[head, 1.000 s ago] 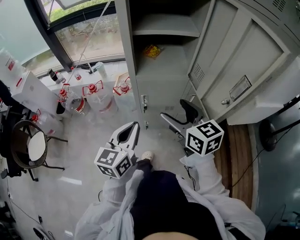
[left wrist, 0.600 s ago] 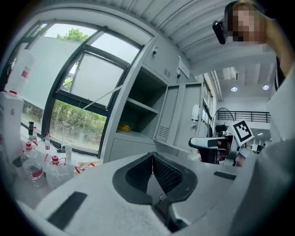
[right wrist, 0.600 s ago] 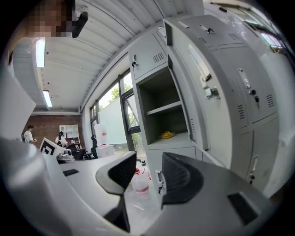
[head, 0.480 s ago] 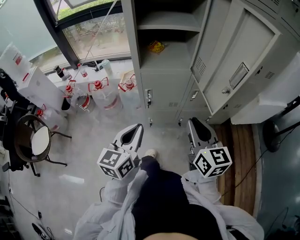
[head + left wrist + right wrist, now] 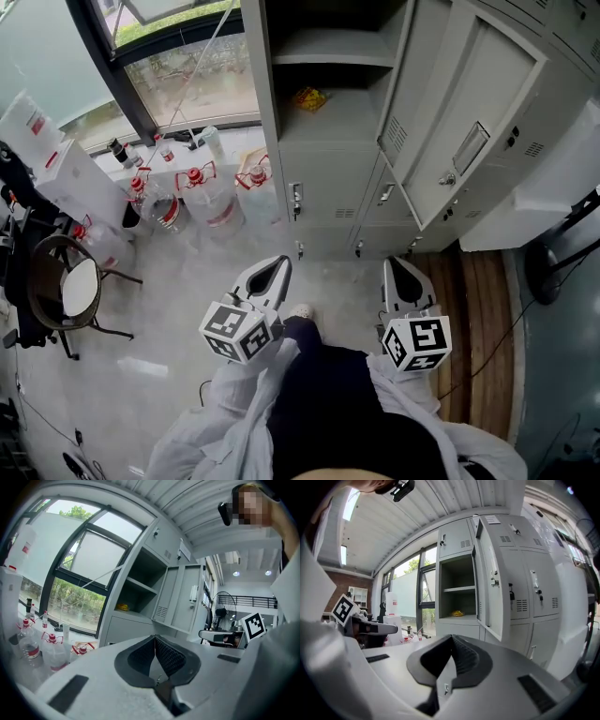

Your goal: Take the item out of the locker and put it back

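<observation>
Both tools are empty. Your left tool (image 5: 279, 265) is clenched, its ribbed dark pads (image 5: 171, 657) meeting at the tips. Your right tool (image 5: 395, 268) has just been closing and is clenched with nothing between its jaws. The item (image 5: 309, 97) is small, yellow and crumpled like a soft packet. It lies in the grey sheet-metal locker (image 5: 323, 192), on the bottom of the open compartment (image 5: 352, 120), ahead of, above and well apart from both tools. Its long axis is too small to read. The right tool points almost straight at it, and the open door (image 5: 469, 131) hangs on that side. Judgement: retrieval not begun; release the jaws before reaching
</observation>
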`<state>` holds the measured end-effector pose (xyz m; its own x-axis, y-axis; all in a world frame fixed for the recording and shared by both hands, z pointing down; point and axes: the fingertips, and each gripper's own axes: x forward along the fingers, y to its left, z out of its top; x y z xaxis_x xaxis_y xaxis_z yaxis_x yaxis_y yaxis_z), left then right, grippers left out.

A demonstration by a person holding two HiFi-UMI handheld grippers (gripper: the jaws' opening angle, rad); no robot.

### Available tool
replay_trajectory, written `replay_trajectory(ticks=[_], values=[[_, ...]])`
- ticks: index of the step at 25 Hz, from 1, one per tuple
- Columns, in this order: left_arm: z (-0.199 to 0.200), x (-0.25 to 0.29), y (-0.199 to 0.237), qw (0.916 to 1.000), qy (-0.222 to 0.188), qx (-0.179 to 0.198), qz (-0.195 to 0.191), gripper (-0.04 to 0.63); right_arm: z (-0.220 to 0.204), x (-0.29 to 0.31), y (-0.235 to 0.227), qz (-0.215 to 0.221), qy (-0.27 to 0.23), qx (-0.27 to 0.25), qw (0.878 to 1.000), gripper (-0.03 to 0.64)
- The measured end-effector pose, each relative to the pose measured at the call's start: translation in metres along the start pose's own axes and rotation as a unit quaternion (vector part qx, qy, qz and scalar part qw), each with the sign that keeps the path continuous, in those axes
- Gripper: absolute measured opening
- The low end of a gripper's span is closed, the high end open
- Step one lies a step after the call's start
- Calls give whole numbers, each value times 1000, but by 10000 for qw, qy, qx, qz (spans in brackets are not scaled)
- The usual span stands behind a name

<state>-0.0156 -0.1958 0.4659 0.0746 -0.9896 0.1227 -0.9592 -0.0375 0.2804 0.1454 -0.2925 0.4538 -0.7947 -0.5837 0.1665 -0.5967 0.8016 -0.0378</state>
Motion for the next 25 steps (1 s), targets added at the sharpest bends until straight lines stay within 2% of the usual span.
replay_trajectory(ticks=[7,14,25], values=[[-3,2,-1,9999,60,115,70,8,1,2,2,90,2,56,9999,-2],[-7,-1,-2,9999,72,66,101,8,-1,3,13,238,47,63,9997,-2],[-11,-5,-3,9999,79,53,129,8,-4,1,15,223,63,61,9997,-2]])
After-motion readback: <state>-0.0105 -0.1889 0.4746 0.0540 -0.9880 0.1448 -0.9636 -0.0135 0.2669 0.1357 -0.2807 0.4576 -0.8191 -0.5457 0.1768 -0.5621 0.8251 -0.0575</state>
